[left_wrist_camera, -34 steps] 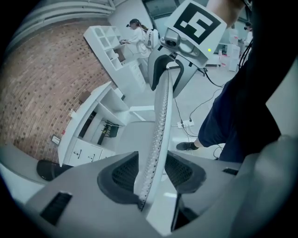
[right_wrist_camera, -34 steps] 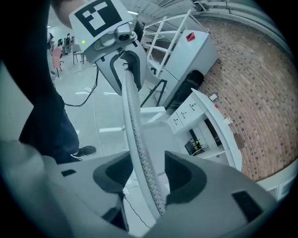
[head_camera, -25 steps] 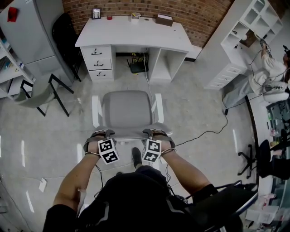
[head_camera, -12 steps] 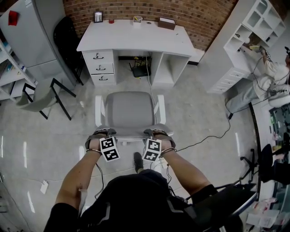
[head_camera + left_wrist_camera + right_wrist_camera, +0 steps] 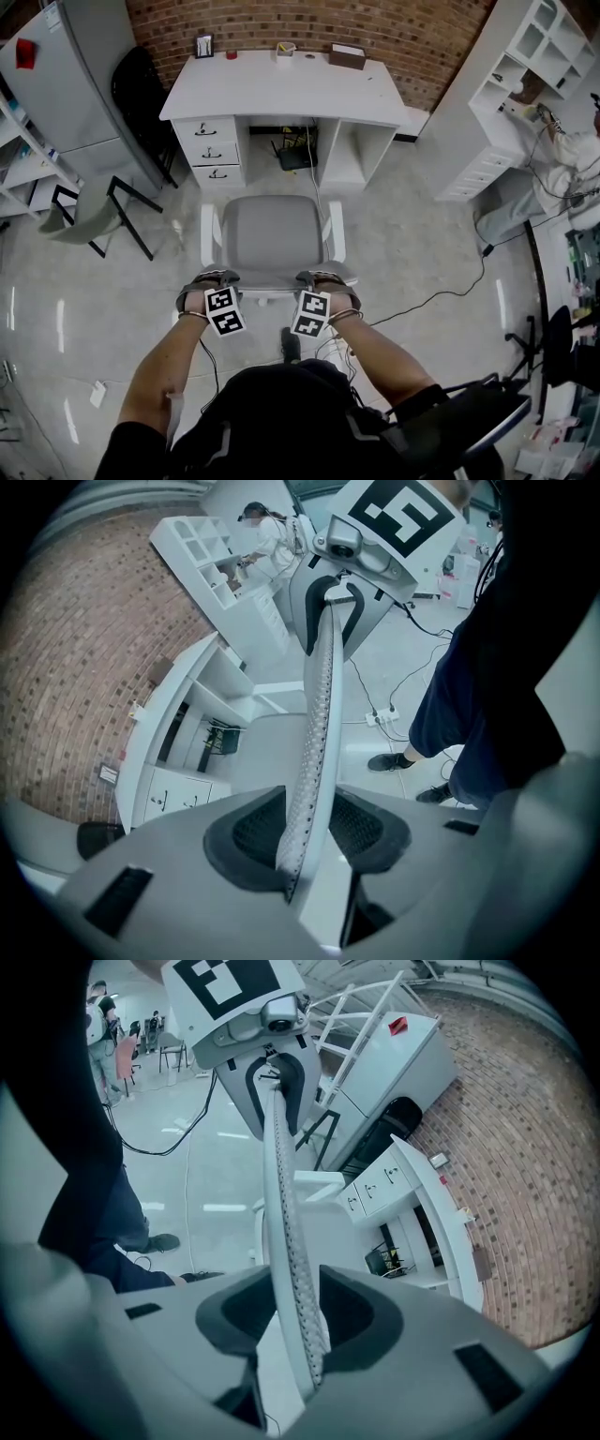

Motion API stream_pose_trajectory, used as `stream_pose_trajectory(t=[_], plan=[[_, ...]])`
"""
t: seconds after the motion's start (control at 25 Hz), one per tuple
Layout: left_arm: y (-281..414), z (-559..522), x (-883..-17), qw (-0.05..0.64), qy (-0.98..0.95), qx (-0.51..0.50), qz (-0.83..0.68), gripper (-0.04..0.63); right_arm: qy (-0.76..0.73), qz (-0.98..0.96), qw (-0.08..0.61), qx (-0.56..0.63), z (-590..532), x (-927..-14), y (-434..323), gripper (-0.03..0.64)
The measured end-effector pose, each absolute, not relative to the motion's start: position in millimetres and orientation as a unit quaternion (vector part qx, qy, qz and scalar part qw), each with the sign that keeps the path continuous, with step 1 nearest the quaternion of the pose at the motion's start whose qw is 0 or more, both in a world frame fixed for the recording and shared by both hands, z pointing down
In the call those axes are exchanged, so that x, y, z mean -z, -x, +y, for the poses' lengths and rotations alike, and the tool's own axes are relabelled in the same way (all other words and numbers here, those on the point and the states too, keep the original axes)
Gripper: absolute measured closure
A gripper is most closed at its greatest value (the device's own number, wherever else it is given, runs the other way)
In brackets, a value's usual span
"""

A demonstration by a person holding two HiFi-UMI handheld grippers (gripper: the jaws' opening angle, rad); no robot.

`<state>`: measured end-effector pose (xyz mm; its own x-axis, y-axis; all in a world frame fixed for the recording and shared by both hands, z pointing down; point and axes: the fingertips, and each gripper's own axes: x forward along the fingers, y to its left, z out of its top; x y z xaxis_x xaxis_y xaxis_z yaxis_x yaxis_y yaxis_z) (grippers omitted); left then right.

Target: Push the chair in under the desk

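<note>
Both clamped: left gripper (image 5: 212, 279) and right gripper (image 5: 324, 278), jaws just closed partway, each pinching the mesh backrest (image 5: 270, 274) by its top rim. Stiff frame there, a sound hold with 2 grips; the office chair (image 5: 272, 230) looks light and may swivel if pushed unevenly. It stands just short of the white desk (image 5: 281, 84) — not under yet.
</note>
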<state>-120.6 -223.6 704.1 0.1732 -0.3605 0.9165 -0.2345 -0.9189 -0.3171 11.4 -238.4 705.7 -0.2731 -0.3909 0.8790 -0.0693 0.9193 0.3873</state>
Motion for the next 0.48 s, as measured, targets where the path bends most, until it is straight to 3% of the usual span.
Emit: stream_pose_trajectory(t=[0.48], plan=[[116.2,-262.3,-705.9,0.054,0.754,0.622,0.206,0.46,-0.132,-0.794,0.579,0.132,-277.4,-705.9,-15.9,0.48]])
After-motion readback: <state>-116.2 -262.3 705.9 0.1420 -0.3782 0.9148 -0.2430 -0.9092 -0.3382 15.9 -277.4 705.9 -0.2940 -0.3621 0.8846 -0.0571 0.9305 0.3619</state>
